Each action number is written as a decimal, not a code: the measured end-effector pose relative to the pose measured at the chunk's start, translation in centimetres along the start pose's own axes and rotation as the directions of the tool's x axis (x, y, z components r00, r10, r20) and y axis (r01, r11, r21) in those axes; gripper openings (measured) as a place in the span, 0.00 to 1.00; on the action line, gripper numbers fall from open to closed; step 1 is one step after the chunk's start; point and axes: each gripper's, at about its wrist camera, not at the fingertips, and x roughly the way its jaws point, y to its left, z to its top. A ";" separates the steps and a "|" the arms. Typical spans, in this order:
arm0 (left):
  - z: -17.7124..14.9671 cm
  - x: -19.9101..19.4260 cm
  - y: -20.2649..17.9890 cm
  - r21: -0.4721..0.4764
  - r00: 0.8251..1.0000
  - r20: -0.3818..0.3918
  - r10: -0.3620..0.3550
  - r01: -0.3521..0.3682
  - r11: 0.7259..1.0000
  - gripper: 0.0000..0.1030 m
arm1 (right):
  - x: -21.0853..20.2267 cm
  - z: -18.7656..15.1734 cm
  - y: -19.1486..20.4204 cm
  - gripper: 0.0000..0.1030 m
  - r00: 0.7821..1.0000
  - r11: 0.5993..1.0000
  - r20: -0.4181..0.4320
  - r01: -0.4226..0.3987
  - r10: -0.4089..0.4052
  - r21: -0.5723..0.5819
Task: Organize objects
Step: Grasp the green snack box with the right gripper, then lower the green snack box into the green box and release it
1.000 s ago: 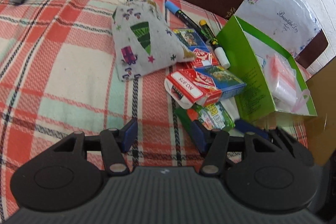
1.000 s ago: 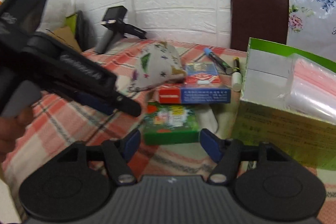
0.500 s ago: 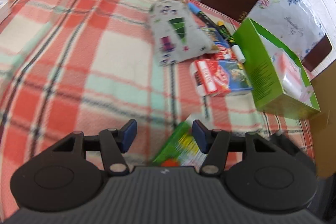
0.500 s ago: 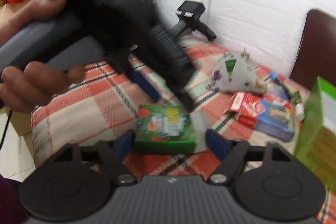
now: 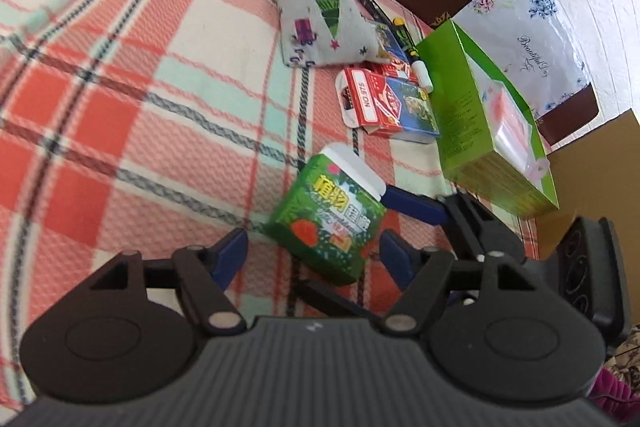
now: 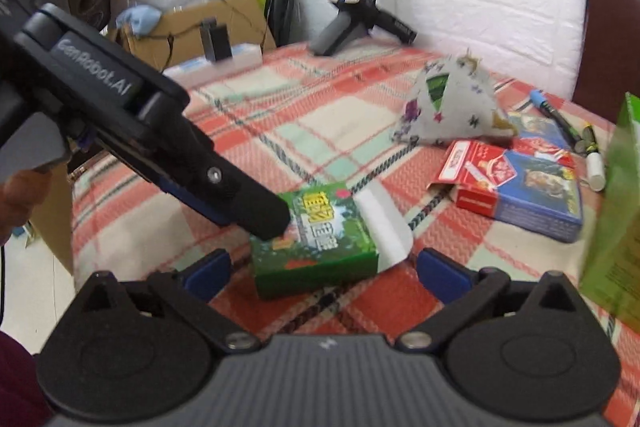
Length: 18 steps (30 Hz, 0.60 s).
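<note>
A small green box (image 5: pixel 328 223) with its white flap open lies on the plaid cloth (image 5: pixel 168 115). It sits between the fingers of my left gripper (image 5: pixel 312 255), whose jaws are opening; neither pad presses on it. In the right wrist view the same green box (image 6: pixel 316 239) lies between the wide, still opening jaws of my right gripper (image 6: pixel 322 273), clear of both pads. The left gripper's black fingertip (image 6: pixel 260 213) hovers over the box's left end. One blue pad of the right gripper (image 5: pixel 412 205) shows beside the flap.
Behind the box lie a red-and-blue card box (image 5: pixel 388 103), a grey printed pouch (image 5: pixel 324 23) and markers (image 5: pixel 372 3). A large green carton (image 5: pixel 480 115) with a plastic roll stands at the right. A black handheld device (image 6: pixel 356 15) sits at the far edge.
The green box has come from beside the pile toward the near side of the cloth. Both grippers' jaws have widened around it, and the left gripper has let go of it.
</note>
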 end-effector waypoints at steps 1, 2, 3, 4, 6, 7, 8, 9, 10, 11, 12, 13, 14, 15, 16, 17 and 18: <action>0.1 0.2 -0.2 0.007 1.000 0.006 -0.001 0.000 1.000 0.72 | 0.3 0.0 0.2 1.00 1.000 1.000 -0.004 0.008 -0.008 -0.014; 0.2 0.4 -0.3 0.010 1.000 0.010 -0.001 0.001 1.000 0.71 | 0.5 0.0 0.4 1.00 1.000 1.000 -0.003 0.013 -0.013 -0.024; 0.2 0.6 -0.4 0.007 1.000 0.014 0.003 -0.003 1.000 0.70 | 0.5 0.0 0.6 0.96 1.000 0.999 0.007 0.014 -0.014 -0.032; 0.3 0.7 -0.5 0.006 1.000 0.018 0.012 -0.012 1.000 0.63 | 0.1 0.0 0.8 0.71 1.000 0.999 0.030 0.007 -0.006 -0.037; 0.3 0.5 -1.0 0.028 0.998 0.029 0.057 -0.058 0.998 0.49 | -0.3 -0.1 1.3 0.64 0.998 0.999 0.050 0.035 -0.034 -0.029; 0.4 0.3 -1.1 0.033 0.998 0.030 0.062 -0.063 0.998 0.47 | -0.6 -0.3 1.5 0.64 0.997 0.998 0.063 0.051 -0.049 -0.034; 0.6 0.1 -1.0 0.026 0.998 0.030 0.047 -0.047 0.999 0.45 | -1.0 -0.4 1.5 0.64 0.995 0.997 0.080 0.066 -0.063 -0.032; 0.9 -0.1 -1.2 0.024 0.999 0.032 0.033 -0.034 0.999 0.44 | -1.4 -0.4 1.5 0.63 0.992 0.996 0.099 0.084 -0.081 -0.029; 1.2 -0.3 -1.5 0.032 0.999 0.037 0.019 -0.020 0.999 0.43 | -2.0 -0.4 1.5 0.63 0.988 0.994 0.119 0.106 -0.101 -0.029; 1.6 -0.4 -2.3 0.048 0.999 0.047 0.006 -0.008 0.999 0.43 | -2.7 -0.1 1.3 0.63 0.981 0.991 0.144 0.134 -0.128 -0.027; 2.0 -0.5 -3.2 0.069 0.998 0.056 -0.005 0.001 0.998 0.43 | -3.2 0.0 1.0 0.63 0.975 0.987 0.165 0.158 -0.152 -0.021; 2.4 -0.4 -4.2 0.098 0.998 0.065 -0.013 0.007 0.995 0.43 | -3.9 0.2 0.5 0.63 0.966 0.983 0.186 0.185 -0.180 -0.009; 2.9 -0.3 -5.4 0.134 0.997 0.073 -0.022 0.012 0.991 0.43 | -4.5 0.4 0.0 0.63 0.956 0.977 0.205 0.212 -0.209 0.006; 3.3 -0.1 -6.7 0.169 0.997 0.076 -0.032 0.019 0.985 0.43 | -5.3 0.6 -0.8 0.64 0.946 0.971 0.221 0.238 -0.237 0.022; 3.8 0.3 -8.0 0.201 0.996 0.077 -0.043 0.026 0.979 0.43 | -6.0 0.6 -1.6 0.64 0.934 0.963 0.236 0.265 -0.267 0.041; 4.3 0.7 -9.5 0.232 0.996 0.075 -0.053 0.034 0.972 0.43 | -6.7 0.5 -2.4 0.64 0.921 0.954 0.249 0.294 -0.300 0.062; 4.8 1.2 -11.0 0.263 0.995 0.074 -0.064 0.042 0.964 0.43 | -7.4 0.4 -3.3 0.64 0.906 0.943 0.262 0.323 -0.334 0.085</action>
